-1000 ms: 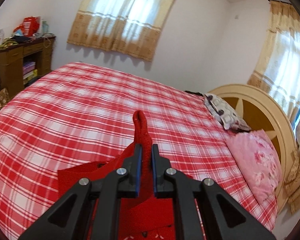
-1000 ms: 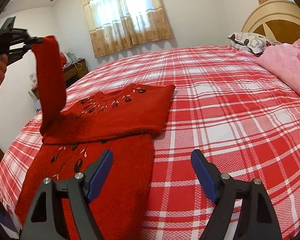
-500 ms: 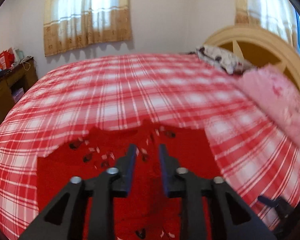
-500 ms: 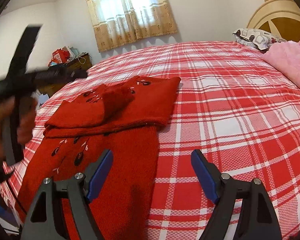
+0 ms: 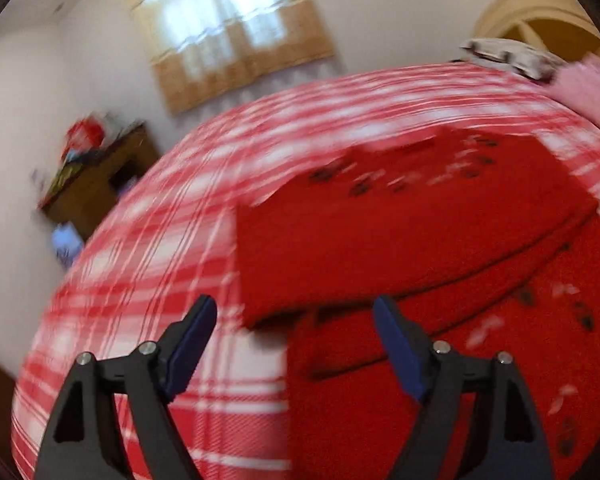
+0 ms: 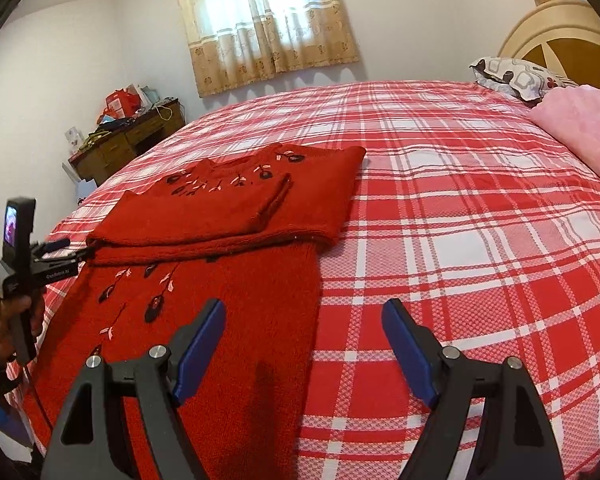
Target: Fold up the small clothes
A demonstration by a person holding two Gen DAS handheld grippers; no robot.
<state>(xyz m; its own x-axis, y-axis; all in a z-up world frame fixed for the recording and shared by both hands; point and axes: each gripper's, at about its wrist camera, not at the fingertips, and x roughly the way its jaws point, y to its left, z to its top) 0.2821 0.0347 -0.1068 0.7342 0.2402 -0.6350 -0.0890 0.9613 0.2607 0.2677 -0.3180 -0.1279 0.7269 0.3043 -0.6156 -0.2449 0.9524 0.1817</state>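
A red knit sweater [image 6: 228,220] with dark flower embroidery lies on the red plaid bed [image 6: 460,240]. Its upper part is folded down and a sleeve [image 6: 204,208] lies flat across it. The left wrist view is blurred: the sweater [image 5: 400,240] lies just ahead of my left gripper [image 5: 294,312], whose jaws are opening with nothing pressed between them. The right wrist view shows the left gripper [image 6: 56,248] low at the sweater's left edge, held by a hand [image 6: 0,320]. My right gripper [image 6: 304,308] hovers open over the sweater's lower right edge, empty.
A pink quilt [image 6: 580,128] and a patterned pillow [image 6: 512,76] lie by the cream headboard [image 6: 560,28] at the far right. A cluttered wooden desk [image 6: 128,140] stands by the wall at the left, beside a curtained window [image 6: 268,20].
The left gripper held the sleeve up high, brought it down across the folded sweater, let it go and opened, then sank to the sweater's left edge. The right gripper stayed put.
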